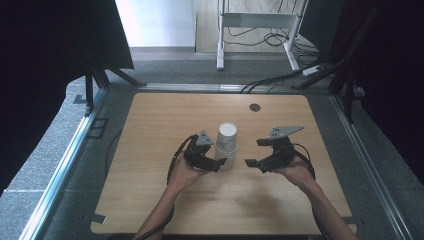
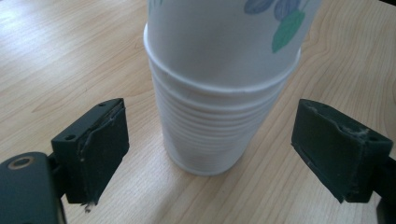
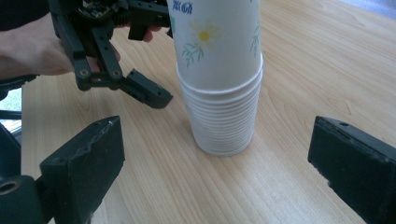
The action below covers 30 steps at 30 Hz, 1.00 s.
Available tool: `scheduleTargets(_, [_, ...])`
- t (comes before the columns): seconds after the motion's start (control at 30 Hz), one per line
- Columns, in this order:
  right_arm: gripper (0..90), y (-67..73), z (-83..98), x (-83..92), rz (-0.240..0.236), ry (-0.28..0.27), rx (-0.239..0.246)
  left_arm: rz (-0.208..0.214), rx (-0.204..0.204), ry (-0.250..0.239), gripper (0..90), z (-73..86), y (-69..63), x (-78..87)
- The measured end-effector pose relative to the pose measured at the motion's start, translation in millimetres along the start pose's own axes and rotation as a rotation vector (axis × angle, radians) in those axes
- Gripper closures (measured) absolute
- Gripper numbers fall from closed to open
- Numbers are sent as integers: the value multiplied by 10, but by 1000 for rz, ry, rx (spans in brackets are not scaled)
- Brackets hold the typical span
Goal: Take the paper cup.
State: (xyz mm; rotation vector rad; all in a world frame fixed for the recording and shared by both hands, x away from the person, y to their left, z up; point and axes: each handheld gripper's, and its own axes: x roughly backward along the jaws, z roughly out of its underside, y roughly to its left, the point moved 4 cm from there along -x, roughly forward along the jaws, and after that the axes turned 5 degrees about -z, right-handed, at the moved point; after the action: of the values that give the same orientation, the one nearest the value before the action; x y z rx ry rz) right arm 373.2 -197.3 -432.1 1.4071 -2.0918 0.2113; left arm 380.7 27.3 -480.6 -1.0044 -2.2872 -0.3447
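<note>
A stack of white paper cups [image 1: 226, 145] with a flower print stands upside down at the middle of the wooden table [image 1: 150, 130]. My left gripper [image 1: 220, 159] sits at the stack's left, low down. In the left gripper view its jaws stand open on either side of the stack's [image 2: 219, 107] lower rims, with a gap on both sides. My right gripper [image 1: 256, 152] is open a little to the right of the stack, holding nothing. The right gripper view has the stack [image 3: 222, 84] ahead between its wide jaws, and the left gripper [image 3: 116, 79] beyond at the left.
A round cable hole [image 1: 255, 107] lies near the table's far edge. Behind the table are a white desk frame [image 1: 220, 45] and floor cables [image 1: 270, 37]. Black curtains hang on both sides. Bare wood surrounds the stack.
</note>
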Motion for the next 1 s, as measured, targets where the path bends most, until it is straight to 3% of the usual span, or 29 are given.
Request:
scheduleTargets(0.37, [56,-50,-117,-62,-18,3,0,24,13,-9,111,-94,0,-100])
scheduleTargets(0.83, [116,-76,-338,-143,-9,11,27,2,6,-14,142,-137,-35,-186])
scheduleTargets(1.0, [130,-80,-423,-173,-13,10,29,-6,-3,-23,192,-133,-52,-186])
